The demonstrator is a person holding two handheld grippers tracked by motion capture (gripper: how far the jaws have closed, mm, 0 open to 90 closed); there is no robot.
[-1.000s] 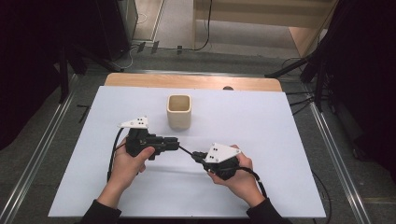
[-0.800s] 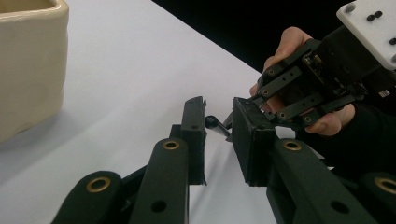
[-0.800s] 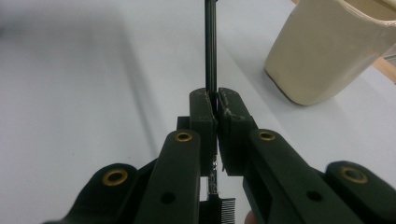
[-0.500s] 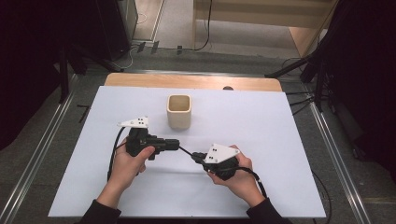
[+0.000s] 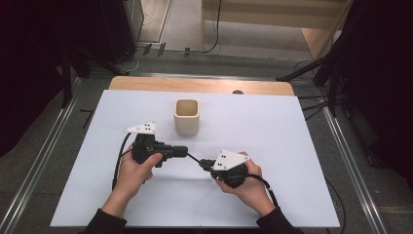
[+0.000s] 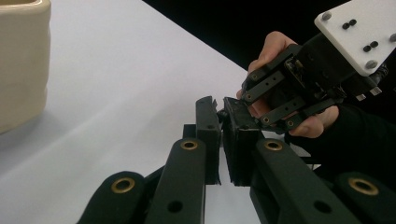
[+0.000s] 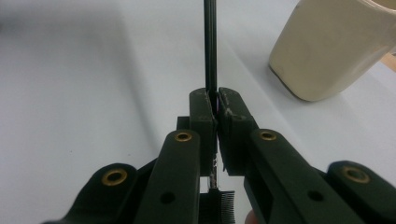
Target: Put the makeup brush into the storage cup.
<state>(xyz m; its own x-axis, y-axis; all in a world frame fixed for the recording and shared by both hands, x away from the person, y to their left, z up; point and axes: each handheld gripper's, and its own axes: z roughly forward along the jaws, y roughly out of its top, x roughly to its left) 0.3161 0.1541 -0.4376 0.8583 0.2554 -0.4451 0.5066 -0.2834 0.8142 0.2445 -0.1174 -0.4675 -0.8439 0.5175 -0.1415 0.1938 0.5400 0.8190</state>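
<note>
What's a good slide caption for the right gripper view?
Right gripper clamps a thin black rod beside a cream cup.

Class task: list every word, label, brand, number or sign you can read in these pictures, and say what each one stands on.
None: no readable text anywhere.
Cream cup: plain, no print.
Plate on the left gripper: only dark screw heads, no letters.
Plate on the right gripper: the same.
White table cover: blank.
</note>
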